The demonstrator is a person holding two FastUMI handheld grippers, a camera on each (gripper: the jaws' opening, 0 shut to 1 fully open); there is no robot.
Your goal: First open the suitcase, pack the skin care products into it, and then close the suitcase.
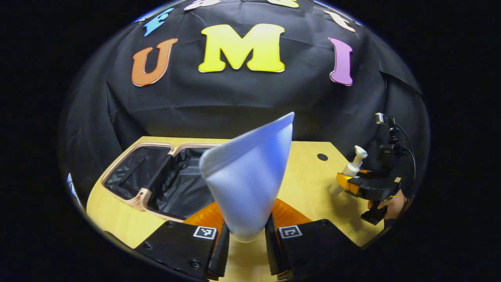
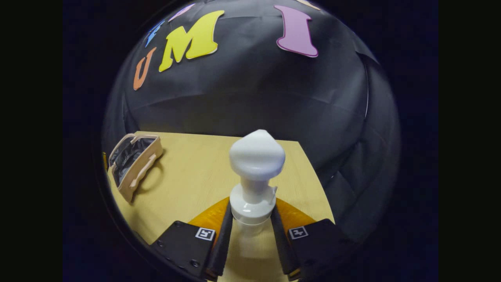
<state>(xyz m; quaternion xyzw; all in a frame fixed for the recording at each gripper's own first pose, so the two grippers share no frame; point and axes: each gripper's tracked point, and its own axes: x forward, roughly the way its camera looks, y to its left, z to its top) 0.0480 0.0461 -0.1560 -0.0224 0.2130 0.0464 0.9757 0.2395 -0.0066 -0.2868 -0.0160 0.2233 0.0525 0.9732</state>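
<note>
In the left gripper view my left gripper (image 1: pixel 245 239) is shut on a pale blue squeeze tube (image 1: pixel 250 178), which stands up with its flat crimped end high. Just left of it the beige suitcase (image 1: pixel 137 197) lies open on the wooden table (image 1: pixel 309 176), showing its black lining. At the right of that view a hand holds my right gripper (image 1: pixel 344 183) above the table with a white pump bottle (image 1: pixel 350 169) in it. In the right gripper view my right gripper (image 2: pixel 252 231) is shut on that pump bottle (image 2: pixel 256 172) just below its collar, and the open suitcase (image 2: pixel 135 166) sits far left.
A round cable hole (image 1: pixel 322 157) sits in the table near its back right corner. The black cloth wall closes off the back and right. The table's right edge (image 2: pixel 313 176) runs close behind the pump bottle in the right gripper view.
</note>
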